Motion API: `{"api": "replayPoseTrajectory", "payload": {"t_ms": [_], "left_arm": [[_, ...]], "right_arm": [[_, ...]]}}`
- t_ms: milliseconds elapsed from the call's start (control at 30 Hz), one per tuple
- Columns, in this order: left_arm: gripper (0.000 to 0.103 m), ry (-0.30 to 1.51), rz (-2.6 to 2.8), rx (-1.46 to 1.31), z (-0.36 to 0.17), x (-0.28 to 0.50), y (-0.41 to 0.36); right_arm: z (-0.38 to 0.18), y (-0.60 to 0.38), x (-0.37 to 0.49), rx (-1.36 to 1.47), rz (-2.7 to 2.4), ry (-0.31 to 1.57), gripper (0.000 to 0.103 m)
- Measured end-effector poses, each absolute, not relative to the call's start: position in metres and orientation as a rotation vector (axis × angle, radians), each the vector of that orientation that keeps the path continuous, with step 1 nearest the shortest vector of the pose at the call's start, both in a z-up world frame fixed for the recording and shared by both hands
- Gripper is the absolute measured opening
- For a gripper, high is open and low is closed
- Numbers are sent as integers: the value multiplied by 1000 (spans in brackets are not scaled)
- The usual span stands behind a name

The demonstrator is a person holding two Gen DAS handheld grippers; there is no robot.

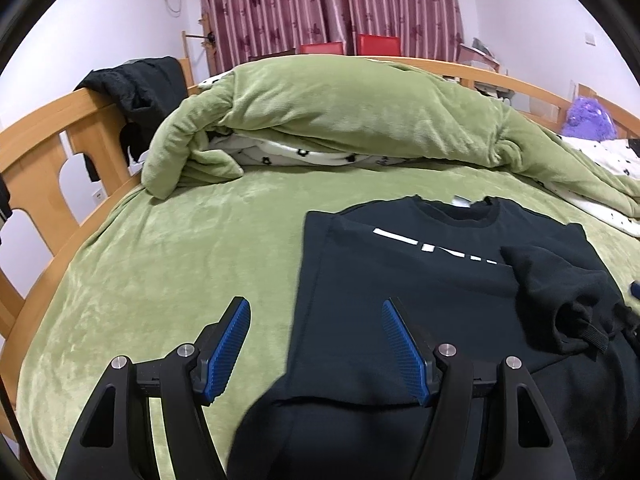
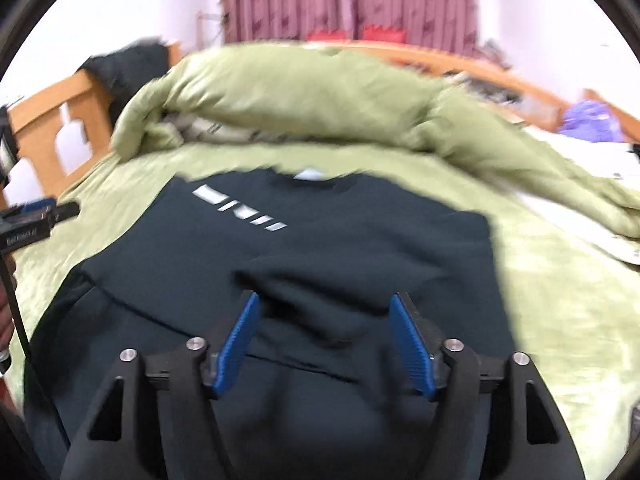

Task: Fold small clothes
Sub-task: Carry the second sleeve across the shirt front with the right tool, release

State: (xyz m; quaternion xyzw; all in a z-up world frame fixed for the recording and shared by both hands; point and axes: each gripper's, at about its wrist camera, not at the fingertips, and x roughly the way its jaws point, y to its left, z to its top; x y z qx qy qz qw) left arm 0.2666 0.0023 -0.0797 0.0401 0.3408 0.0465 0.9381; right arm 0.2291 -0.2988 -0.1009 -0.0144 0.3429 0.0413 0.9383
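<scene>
A black sweatshirt (image 1: 420, 276) with white chest lettering lies front-up on the green bed cover (image 1: 180, 264), collar away from me. Its left side is folded inward along a straight edge. Its right sleeve (image 1: 560, 292) is folded over the chest, cuff bunched. My left gripper (image 1: 316, 308) is open and empty above the shirt's left edge, near the hem. My right gripper (image 2: 324, 304) is open and empty just above the folded sleeve (image 2: 320, 276) of the sweatshirt (image 2: 224, 248); this view is motion-blurred. The left gripper shows at the right wrist view's left edge (image 2: 36, 216).
A rolled green blanket (image 1: 340, 116) lies across the bed behind the shirt. A wooden bed rail (image 1: 44, 152) runs along the left, with a dark garment (image 1: 136, 84) hung over it. A purple plush toy (image 1: 592, 116) sits far right. Striped curtains (image 1: 328, 4) hang behind.
</scene>
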Motion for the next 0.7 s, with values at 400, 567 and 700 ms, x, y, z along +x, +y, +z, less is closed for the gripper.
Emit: {"api": "replayPoseTrajectory", "payload": {"t_ms": [400,567,700], "left_arm": [[67,689,74,61,-83,268,-6],[67,685,60,39,-83,270,-4],[67,675,58,45,-83,271,-6]], "right_arm": [[-143,-402,262,242,13,807,68],[-159,-405,274,312,29,826,68],[-160,-393,278,254,6,826,53]]}}
